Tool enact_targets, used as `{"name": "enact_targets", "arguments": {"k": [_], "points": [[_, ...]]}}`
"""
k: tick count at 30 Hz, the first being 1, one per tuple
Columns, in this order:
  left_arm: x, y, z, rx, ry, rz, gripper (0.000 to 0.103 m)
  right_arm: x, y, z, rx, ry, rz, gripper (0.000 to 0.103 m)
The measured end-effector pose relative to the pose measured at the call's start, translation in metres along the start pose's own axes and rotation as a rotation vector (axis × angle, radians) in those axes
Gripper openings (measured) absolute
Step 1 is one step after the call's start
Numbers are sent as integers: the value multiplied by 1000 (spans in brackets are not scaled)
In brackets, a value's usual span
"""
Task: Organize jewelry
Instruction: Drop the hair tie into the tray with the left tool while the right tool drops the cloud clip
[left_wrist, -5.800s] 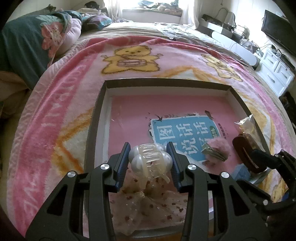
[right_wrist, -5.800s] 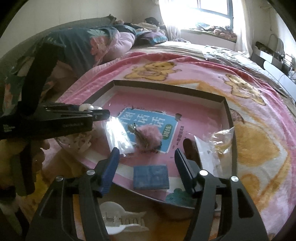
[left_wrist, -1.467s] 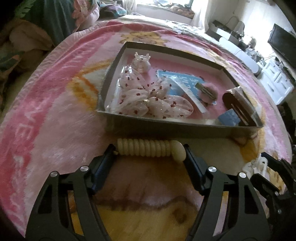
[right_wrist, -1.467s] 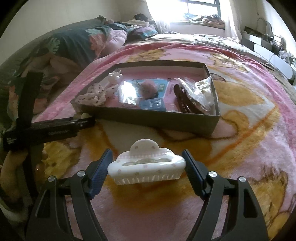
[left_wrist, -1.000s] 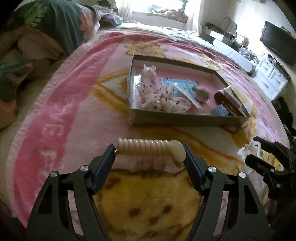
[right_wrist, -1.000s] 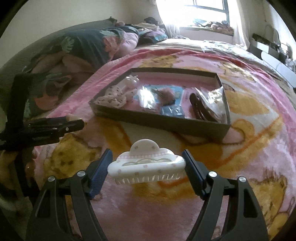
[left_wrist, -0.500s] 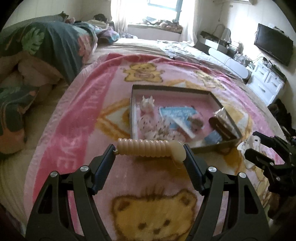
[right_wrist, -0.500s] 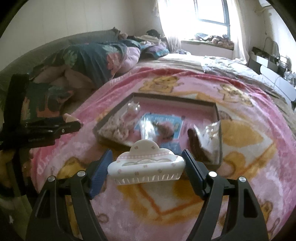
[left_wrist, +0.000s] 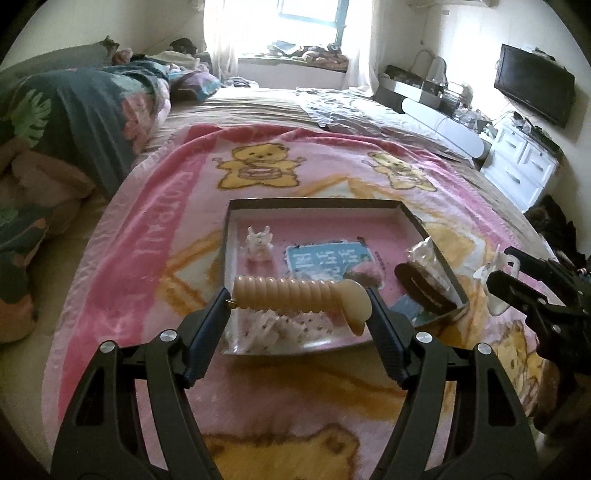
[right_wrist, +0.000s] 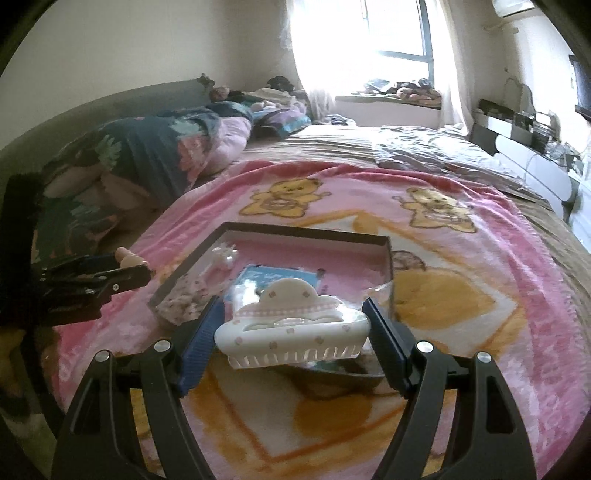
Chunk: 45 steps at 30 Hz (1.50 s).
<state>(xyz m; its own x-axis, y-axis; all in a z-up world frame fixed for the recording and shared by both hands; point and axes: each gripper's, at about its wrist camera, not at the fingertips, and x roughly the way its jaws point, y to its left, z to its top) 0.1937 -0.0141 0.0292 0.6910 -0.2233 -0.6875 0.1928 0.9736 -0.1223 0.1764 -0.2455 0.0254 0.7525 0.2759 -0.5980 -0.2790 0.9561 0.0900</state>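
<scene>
My left gripper (left_wrist: 297, 308) is shut on a cream ribbed hair clip (left_wrist: 295, 297), held crosswise in the air in front of the dark shallow box (left_wrist: 314, 201). In the right wrist view, my right gripper (right_wrist: 291, 332) is shut on a white cloud-shaped claw clip (right_wrist: 291, 325) with pink dots, also lifted over the box's near edge (right_wrist: 306, 230). Inside the box lie a small white claw clip (left_wrist: 259, 243), a blue card (left_wrist: 325, 258), a pink fluffy clip (left_wrist: 364, 275), a dark brown barrette (left_wrist: 423, 291) and a spotted sheer bow (left_wrist: 280, 326), partly hidden by the held clips.
The box rests on a pink bear-print blanket (left_wrist: 155, 236) spread over a bed. A folded dark floral quilt (left_wrist: 74, 122) lies at the left. A white dresser (left_wrist: 524, 162) and a wall television (left_wrist: 533, 88) stand at the right. A clear plastic bag (left_wrist: 423, 249) sits at the box's right edge.
Both grippers have risen and drawn back from the box with their clips still held. The box now looks smaller and farther, and more of the room shows.
</scene>
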Motion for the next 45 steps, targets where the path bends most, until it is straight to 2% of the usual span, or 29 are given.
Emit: {"name": "enact_targets", "arguments": {"k": [15, 26, 36, 45], "points": [[56, -12, 9, 38, 68, 15, 65, 31, -37, 0, 56, 35, -71, 75], [87, 14, 17, -5, 118, 70, 66, 70, -9, 1, -15, 97, -43, 75], [98, 25, 13, -27, 152, 76, 66, 102, 24, -8, -87, 150, -7, 75], [104, 26, 7, -29, 169, 74, 66, 113, 27, -20, -92, 189, -12, 76]]}}
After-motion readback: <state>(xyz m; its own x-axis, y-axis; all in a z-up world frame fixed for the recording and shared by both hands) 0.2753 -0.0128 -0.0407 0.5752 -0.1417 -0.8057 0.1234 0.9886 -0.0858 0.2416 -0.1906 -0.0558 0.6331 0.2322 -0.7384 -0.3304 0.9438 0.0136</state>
